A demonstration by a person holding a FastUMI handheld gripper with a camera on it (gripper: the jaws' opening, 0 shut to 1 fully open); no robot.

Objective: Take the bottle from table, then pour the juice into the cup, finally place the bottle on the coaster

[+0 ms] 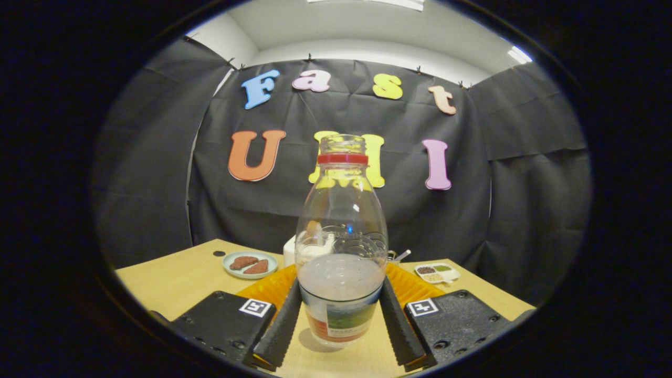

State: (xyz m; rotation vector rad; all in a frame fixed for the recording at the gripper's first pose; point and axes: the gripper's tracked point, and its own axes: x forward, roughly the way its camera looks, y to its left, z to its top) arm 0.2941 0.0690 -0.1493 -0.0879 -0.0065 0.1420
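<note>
From the camera riding on my claw (340, 320), I look along my two fingers, which are long ribbed bars slanting inward toward each other, each rooted in a flat matte block carrying a small square marker. They sit at a moderate spread, one to either side of the juice bottle (341, 247), their inner edges right at its lower wall; I cannot tell whether both are truly pressing on it or only flanking it. The bottle stands upright on the table (173, 281), a smooth pale wooden top, directly between my fingertips. It is clear plastic, rounded and bulbous through the shoulder, narrowing to a short open neck ringed by a red band, with no cap on top. A cloudy pinkish-grey liquid fills roughly its lower third, and a printed label wraps the base. Just beyond the bottle, spreading out behind both fingers, lies an orange ridged mat (273, 286) with a corrugated surface. Further beyond on my left rests a small round pale-green plate (250, 264) holding two flat reddish-brown pieces. Beyond my right finger sits a small white divided dish (437, 272) with dark and greenish contents. Directly behind the bottle something white shows through the plastic, too distorted to identify.
</note>
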